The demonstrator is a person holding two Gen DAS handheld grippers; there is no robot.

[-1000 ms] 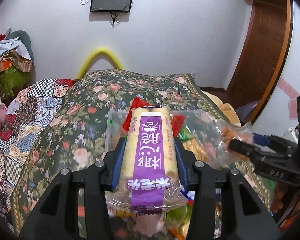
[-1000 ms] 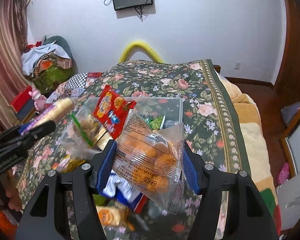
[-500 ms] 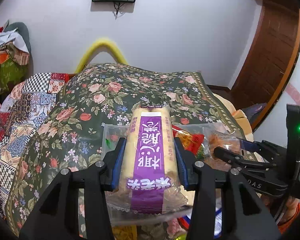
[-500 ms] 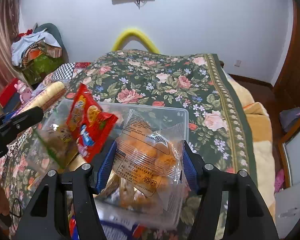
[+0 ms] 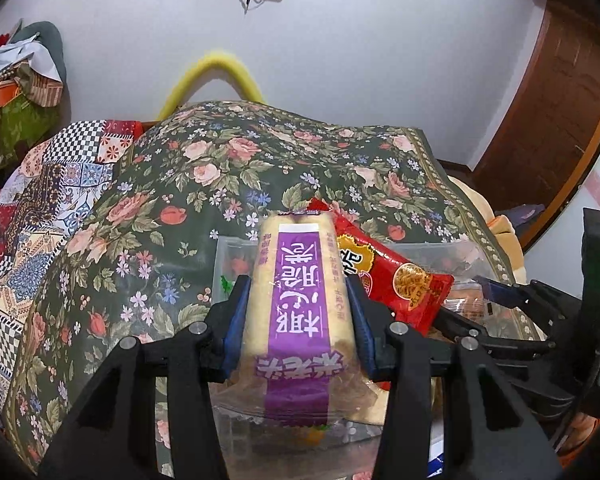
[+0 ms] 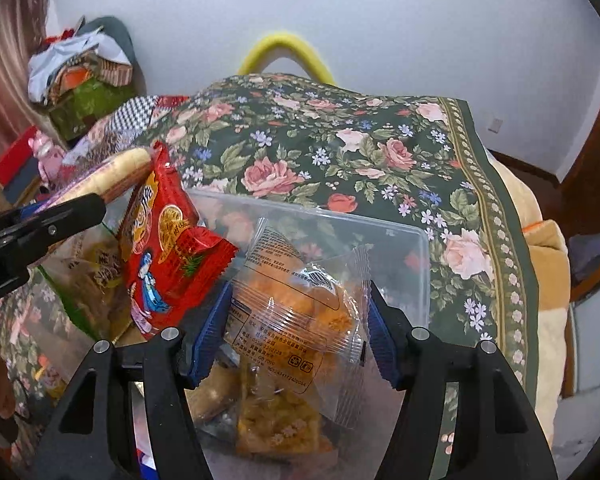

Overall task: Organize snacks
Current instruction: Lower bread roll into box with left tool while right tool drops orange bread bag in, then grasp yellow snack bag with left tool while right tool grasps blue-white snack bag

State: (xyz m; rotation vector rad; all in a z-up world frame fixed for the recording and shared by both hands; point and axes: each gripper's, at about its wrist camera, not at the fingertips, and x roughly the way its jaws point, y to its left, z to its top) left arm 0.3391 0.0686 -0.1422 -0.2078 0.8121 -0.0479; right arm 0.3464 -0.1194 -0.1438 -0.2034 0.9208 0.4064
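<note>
My left gripper (image 5: 296, 294) is shut on a long pale snack roll with a purple label (image 5: 296, 248), held over the left end of a clear plastic box (image 5: 228, 248). My right gripper (image 6: 296, 314) has a clear packet of orange snacks (image 6: 296, 300) between its blue pads. Its jaws are opening, and the pads still touch the packet's edges. That packet hangs over the box (image 6: 414, 248), above yellow snack packets lying inside. A red snack packet (image 6: 168, 248) leans in the box between the two grippers. It also shows in the left wrist view, red packet (image 5: 392, 276).
The box rests on a dark floral bedspread (image 6: 320, 152). More loose snack packets (image 6: 96, 280) lie left of the box. A patchwork quilt (image 5: 40, 200) and a pile of clothes (image 6: 84, 76) are at the left. A wooden door (image 5: 560, 100) is at the right.
Both grippers have moved forward and down with their packets, from short of the box to over it. The right jaws stand slightly wider around the orange packet.
</note>
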